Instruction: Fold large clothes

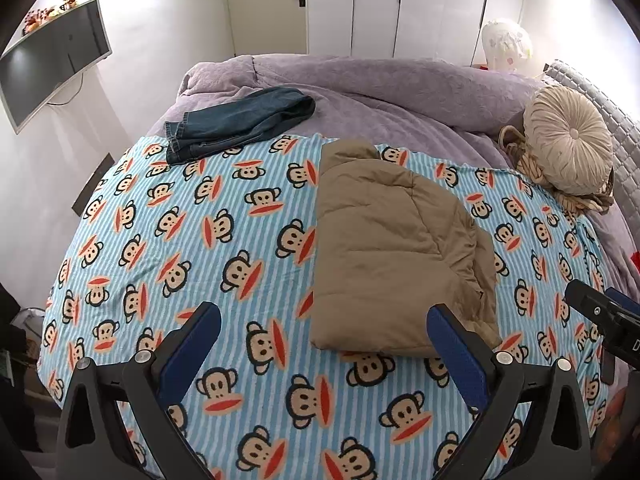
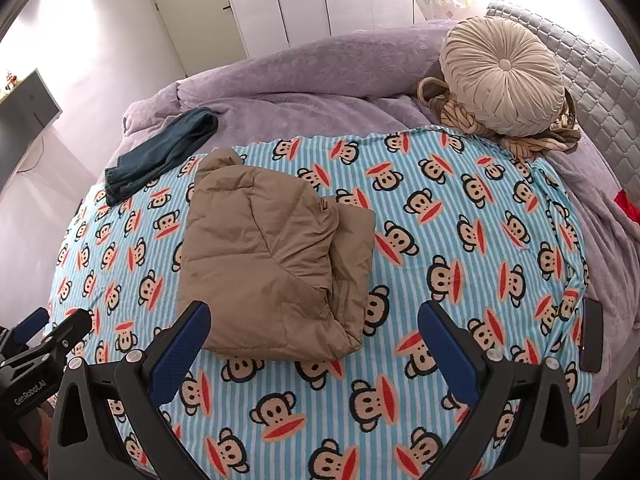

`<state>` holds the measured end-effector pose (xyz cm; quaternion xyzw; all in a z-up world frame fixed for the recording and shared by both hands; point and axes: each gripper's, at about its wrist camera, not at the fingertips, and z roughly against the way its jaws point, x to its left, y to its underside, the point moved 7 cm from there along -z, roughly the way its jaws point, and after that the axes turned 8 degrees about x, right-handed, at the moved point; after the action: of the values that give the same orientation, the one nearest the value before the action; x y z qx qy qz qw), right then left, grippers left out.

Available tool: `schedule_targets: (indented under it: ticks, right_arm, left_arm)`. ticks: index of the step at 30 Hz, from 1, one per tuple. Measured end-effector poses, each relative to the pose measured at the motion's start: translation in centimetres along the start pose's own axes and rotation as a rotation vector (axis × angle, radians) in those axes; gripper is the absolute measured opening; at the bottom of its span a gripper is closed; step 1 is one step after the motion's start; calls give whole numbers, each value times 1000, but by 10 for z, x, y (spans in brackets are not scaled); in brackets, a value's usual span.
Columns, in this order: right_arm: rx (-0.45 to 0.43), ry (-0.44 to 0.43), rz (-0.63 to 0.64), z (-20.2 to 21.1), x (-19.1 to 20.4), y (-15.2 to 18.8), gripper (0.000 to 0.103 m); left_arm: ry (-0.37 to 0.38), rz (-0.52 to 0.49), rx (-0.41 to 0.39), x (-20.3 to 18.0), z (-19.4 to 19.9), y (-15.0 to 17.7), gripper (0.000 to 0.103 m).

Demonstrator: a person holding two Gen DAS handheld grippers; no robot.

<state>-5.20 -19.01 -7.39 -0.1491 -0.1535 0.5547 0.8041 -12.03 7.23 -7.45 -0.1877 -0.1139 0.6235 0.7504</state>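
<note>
Tan puffer jacket (image 1: 394,248) lies folded on the monkey-print blanket (image 1: 224,264) covering the bed, with folded jeans (image 1: 240,122) at the blanket's far edge. Left hand-held gripper (image 1: 324,330) and right hand-held gripper (image 2: 314,326) both hover spread wide, grasping nothing.

Bright, even, soft light fills both sharp views; strong fisheye bending and dark vignetted corners; mild glare on the white wall (image 2: 80,40) upper left.
</note>
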Motion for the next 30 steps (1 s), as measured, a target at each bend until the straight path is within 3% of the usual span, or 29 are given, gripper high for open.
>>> schedule_targets:
  ticks: [30]
  right_arm:
    - [6,0,-2,-3,1,1,103]
  left_arm:
    - [-1,-11,5,0,-1,-1,103]
